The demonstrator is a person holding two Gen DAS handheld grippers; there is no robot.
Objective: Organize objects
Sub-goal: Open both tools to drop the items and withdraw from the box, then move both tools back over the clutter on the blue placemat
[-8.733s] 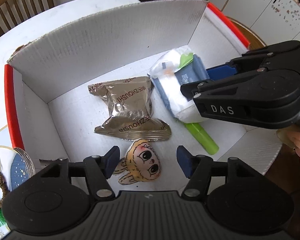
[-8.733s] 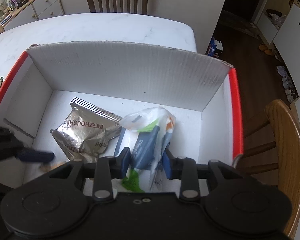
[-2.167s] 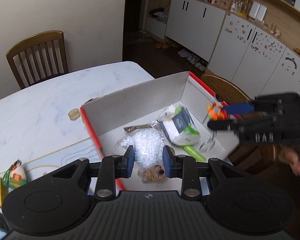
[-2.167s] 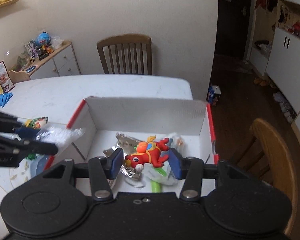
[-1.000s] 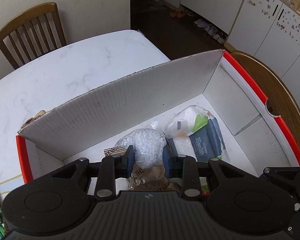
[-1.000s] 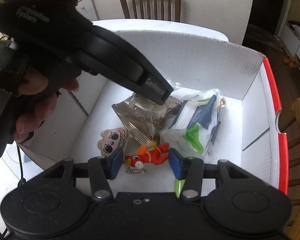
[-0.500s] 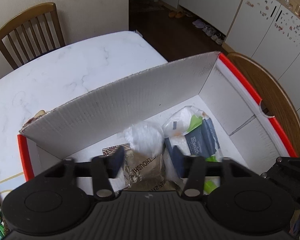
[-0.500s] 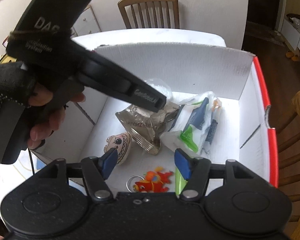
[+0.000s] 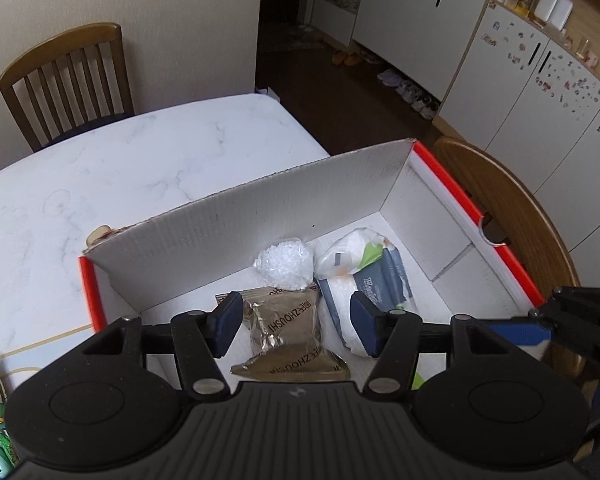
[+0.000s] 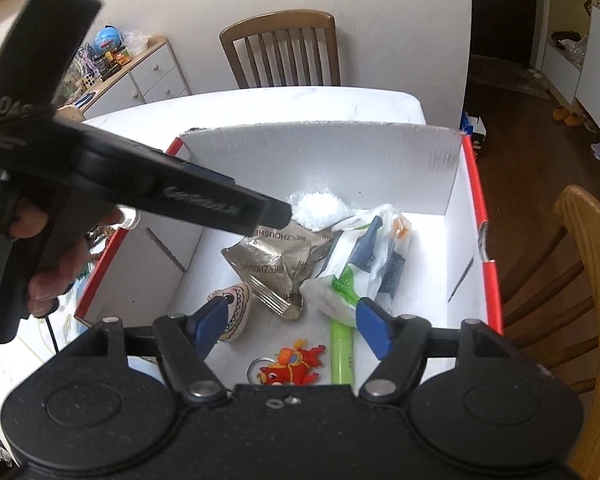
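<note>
We see a white marble-look desk, a slatted wooden chair behind it by the cream wall, a second wooden chair beside the desk, white cabinets dotted with stickers, shoes on the dark floor, a cluttered sideboard with a globe.

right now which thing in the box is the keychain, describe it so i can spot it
Look in the white cardboard box with red edges on the table. On its floor at the near end, left of the green tube, lies the keychain: a red and orange toy figure on a metal ring, the only bright red item there.
</note>
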